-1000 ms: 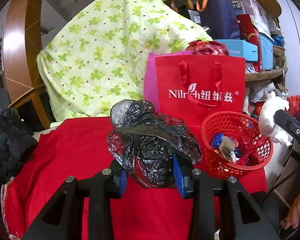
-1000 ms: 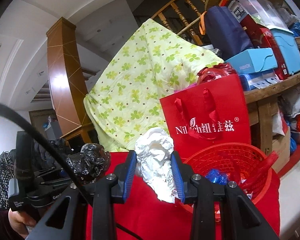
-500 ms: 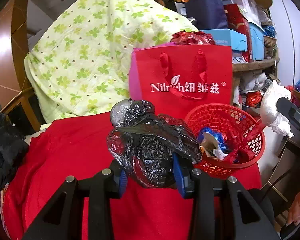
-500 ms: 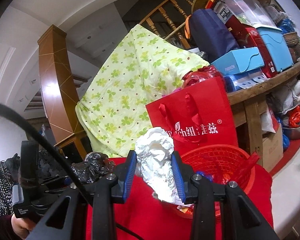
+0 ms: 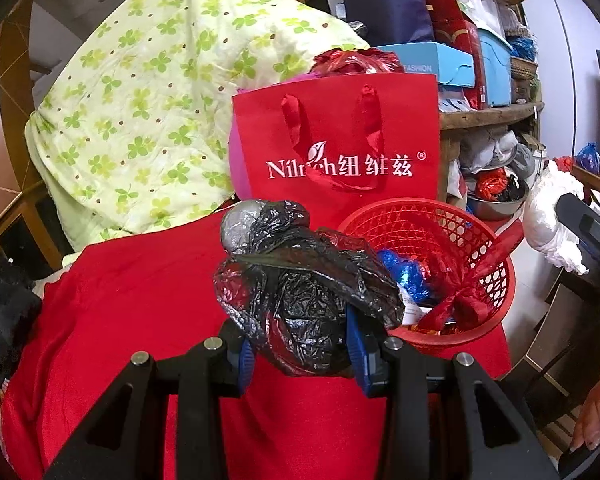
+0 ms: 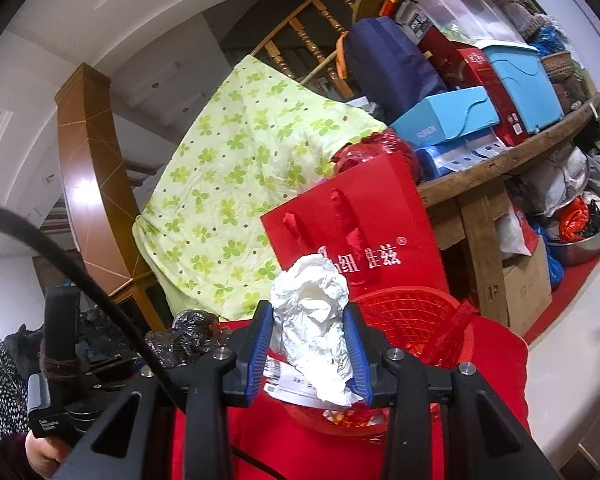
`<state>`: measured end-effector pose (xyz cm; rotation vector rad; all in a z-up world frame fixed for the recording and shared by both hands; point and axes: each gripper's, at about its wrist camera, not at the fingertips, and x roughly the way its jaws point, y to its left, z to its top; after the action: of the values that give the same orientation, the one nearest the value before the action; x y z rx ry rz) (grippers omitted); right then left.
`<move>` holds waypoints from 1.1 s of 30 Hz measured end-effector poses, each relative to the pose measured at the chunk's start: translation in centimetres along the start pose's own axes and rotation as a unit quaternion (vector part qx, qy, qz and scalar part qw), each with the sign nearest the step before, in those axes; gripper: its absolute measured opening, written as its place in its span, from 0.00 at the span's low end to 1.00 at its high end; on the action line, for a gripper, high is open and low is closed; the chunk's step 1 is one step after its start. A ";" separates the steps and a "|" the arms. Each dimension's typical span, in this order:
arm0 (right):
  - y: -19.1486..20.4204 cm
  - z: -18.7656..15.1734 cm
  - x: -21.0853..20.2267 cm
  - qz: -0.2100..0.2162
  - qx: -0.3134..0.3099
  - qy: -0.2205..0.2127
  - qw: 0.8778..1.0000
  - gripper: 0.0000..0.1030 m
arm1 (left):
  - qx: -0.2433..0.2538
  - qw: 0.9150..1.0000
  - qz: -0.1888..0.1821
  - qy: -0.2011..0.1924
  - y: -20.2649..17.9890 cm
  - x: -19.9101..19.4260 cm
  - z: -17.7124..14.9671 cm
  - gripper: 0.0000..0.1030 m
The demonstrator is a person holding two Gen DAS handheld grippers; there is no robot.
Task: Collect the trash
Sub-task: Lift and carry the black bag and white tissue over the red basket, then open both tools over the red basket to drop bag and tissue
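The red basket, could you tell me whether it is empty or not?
Not empty: the basket holds blue and red wrappers inside.

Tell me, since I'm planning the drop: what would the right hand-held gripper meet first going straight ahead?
Probably the red basket, directly beyond the white crumpled paper the right hand-held gripper holds; depth is uncertain.

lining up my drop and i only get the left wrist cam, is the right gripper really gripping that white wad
observer: yes, the right gripper is shut on the crumpled white paper, with a blue pad pressed on each side.
operator: is it over the basket
observer: in the right wrist view it hangs above the near rim of the red basket.
operator: and my bag
observer: from that side your black plastic bag sits left of the basket, not over it.
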<state>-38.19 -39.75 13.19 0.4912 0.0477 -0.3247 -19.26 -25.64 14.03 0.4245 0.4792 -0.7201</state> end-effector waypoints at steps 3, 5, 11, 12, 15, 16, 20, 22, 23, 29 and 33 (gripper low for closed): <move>-0.8 0.0 -0.2 -0.004 0.010 0.000 1.000 0.39 | 0.006 1.000 -0.004 -0.002 -0.6 0.2 0.4 0.40; -1.3 0.1 -0.3 -0.006 0.014 0.000 1.000 0.39 | 0.009 1.000 -0.007 -0.005 -1.0 0.2 0.7 0.40; -2.3 0.2 -0.4 -0.016 0.024 0.000 1.000 0.39 | 0.006 0.999 -0.046 -0.016 -1.9 0.8 1.7 0.40; -2.4 0.2 -0.4 -0.018 0.024 -0.001 1.000 0.39 | 0.004 0.998 -0.055 -0.019 -2.0 0.8 1.9 0.40; -2.9 0.3 -0.3 -0.024 0.029 -0.001 0.999 0.39 | -0.004 0.996 -0.083 -0.022 -2.2 1.1 2.4 0.40; -3.1 0.3 -0.3 -0.026 0.031 -0.001 0.999 0.39 | -0.006 0.996 -0.091 -0.022 -2.2 1.3 2.6 0.40; -4.0 0.5 0.1 -0.031 0.047 0.000 0.998 0.39 | -0.008 0.993 -0.114 -0.018 -2.7 2.2 3.2 0.40; -4.3 0.5 0.3 -0.033 0.053 0.001 0.998 0.39 | -0.009 0.992 -0.126 -0.010 -3.0 2.9 3.4 0.41; -4.5 0.5 0.4 -0.033 0.056 0.003 0.998 0.39 | -0.011 0.992 -0.128 -0.007 -3.2 3.2 3.4 0.41; -5.5 0.5 1.4 -0.038 0.063 0.012 0.997 0.39 | -0.006 0.991 -0.133 0.010 -4.4 5.2 3.4 0.41; -6.3 0.6 2.1 -0.040 0.071 0.018 0.997 0.39 | 0.006 0.992 -0.129 0.011 -5.2 6.0 3.4 0.41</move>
<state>-38.23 -45.92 10.60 0.6368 0.0792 -0.3999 -18.09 -34.05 12.45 0.3869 0.5572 -0.9686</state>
